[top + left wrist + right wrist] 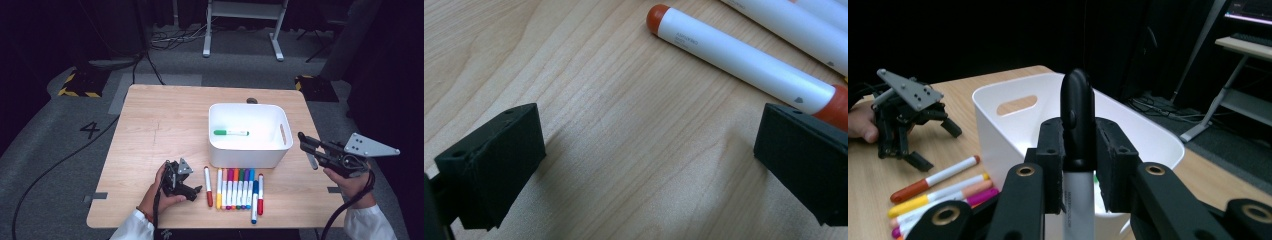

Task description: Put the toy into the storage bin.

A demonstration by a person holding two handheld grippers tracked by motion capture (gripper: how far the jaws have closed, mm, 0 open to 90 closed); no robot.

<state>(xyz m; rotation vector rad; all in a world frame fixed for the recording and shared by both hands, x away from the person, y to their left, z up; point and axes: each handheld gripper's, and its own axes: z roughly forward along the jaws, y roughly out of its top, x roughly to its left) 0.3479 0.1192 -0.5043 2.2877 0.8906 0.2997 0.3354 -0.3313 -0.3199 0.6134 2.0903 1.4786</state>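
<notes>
Overhead, a pale wooden worktop (165, 120) is being ringed by dim, seemingly carpeted floor (45, 150); left gripper (649, 165) fingers are being held spread, right gripper (1078, 150) fingers are pinching a black-capped marker (1077, 115).

We are looking at a light wooden table (165, 120) standing on grey carpet (55, 130), with black cables (165, 37) trailing across the floor. Beyond it, a white desk frame (242, 25) is standing against darkness, and yellow-black striped blocks (80, 82) are flanking the table's far corners.

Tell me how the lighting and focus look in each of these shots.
High view: the table is evenly lit, surroundings dark. Left gripper view: soft shadows under the open jaws of the left gripper, wood grain sharp, the red marker clear. Right gripper view: black background, the black marker close and slightly soft, the white bin bright.
</notes>
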